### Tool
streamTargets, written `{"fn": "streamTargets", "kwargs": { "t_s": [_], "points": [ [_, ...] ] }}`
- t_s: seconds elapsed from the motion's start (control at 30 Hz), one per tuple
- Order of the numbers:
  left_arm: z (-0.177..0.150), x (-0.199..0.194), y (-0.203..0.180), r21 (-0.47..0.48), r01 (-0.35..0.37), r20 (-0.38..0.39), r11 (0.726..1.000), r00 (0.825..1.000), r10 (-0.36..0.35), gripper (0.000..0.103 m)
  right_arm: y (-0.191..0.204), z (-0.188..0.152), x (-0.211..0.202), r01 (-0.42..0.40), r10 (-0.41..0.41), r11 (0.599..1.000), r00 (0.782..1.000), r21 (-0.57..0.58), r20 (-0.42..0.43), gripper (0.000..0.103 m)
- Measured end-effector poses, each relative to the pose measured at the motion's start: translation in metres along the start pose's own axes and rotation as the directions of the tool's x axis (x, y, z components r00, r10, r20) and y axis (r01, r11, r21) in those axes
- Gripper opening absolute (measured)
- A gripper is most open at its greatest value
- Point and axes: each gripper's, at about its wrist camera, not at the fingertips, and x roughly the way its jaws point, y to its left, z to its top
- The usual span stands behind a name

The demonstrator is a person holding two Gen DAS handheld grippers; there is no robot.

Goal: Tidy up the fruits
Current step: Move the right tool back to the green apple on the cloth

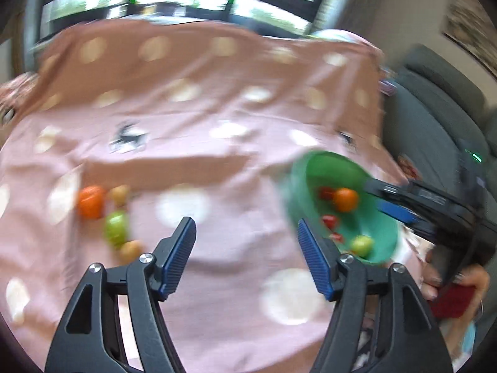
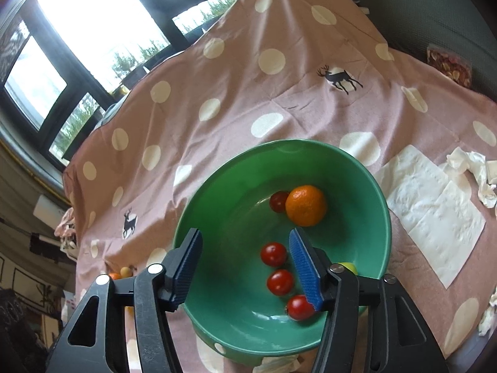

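On the pink polka-dot cloth (image 2: 236, 93), a green bowl (image 2: 217, 205) was seen holding an orange (image 2: 306, 205), several red cherry tomatoes (image 2: 273, 254) and a green fruit (image 1: 362, 245) near its right rim, with the right gripper (image 2: 245, 267) held over it, jaws spread and nothing pinched. Well to the left of the bowl, another orange (image 1: 91, 202), a green fruit (image 1: 116, 228) and two small tan fruits (image 1: 119, 194) were left lying together on the cloth, while the left gripper (image 1: 247, 258) was held above bare cloth, likewise spread and empty.
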Motion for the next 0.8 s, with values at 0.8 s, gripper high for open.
{"fn": "streamTargets", "kwargs": {
  "t_s": [0.8],
  "points": [
    [-0.003,-0.001,0.121,-0.322,-0.22,-0.039,0.921,0.975,0.219,0.07,0.115,-0.04,0.027,-0.169,0.162,0.951,0.986,-0.26,-0.048,0.06]
  ]
}}
